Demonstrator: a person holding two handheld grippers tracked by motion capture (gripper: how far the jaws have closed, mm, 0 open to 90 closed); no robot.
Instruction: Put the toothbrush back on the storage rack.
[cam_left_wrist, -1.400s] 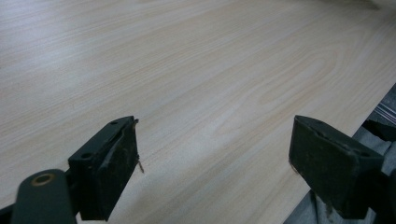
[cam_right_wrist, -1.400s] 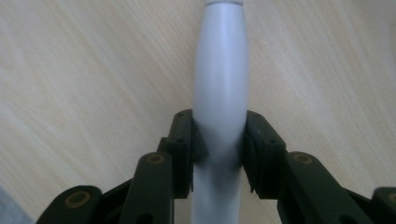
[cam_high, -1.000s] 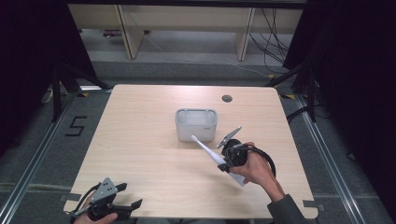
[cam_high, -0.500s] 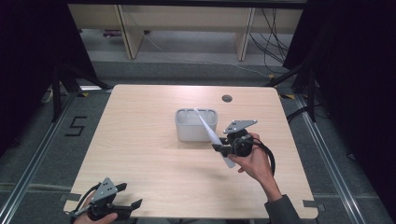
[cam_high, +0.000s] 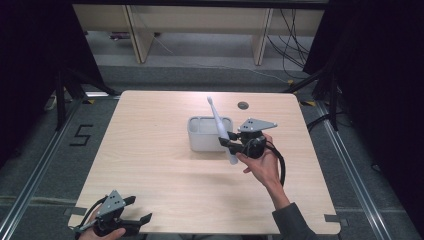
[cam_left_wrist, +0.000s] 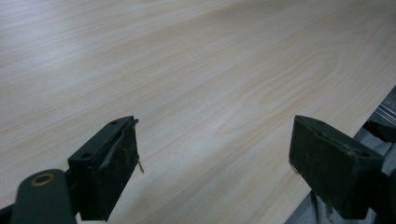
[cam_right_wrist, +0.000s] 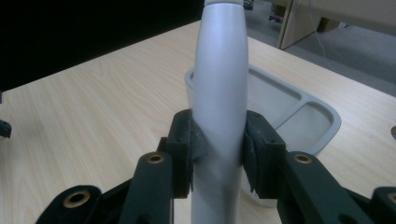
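Observation:
A white electric toothbrush (cam_high: 220, 129) stands nearly upright in front of a grey holder box (cam_high: 205, 136), head up and leaning a little left. My right gripper (cam_high: 228, 144) is shut on its handle, just right of the box and above the table. In the right gripper view the thick white handle (cam_right_wrist: 219, 93) is clamped between both black pads (cam_right_wrist: 187, 147), with the grey box (cam_right_wrist: 303, 109) and its compartments behind it. My left gripper (cam_high: 135, 225) rests open at the table's near left corner; its jaws stand wide apart over bare wood (cam_left_wrist: 210, 93).
The light wooden table (cam_high: 150, 150) has a small round hole (cam_high: 243, 105) near its far edge. Dark cables trail from the right gripper. Wooden shelving legs and cables stand on the floor beyond the table.
My right gripper has moved left toward the box and turned the toothbrush from a slant to nearly upright. The left gripper has not moved.

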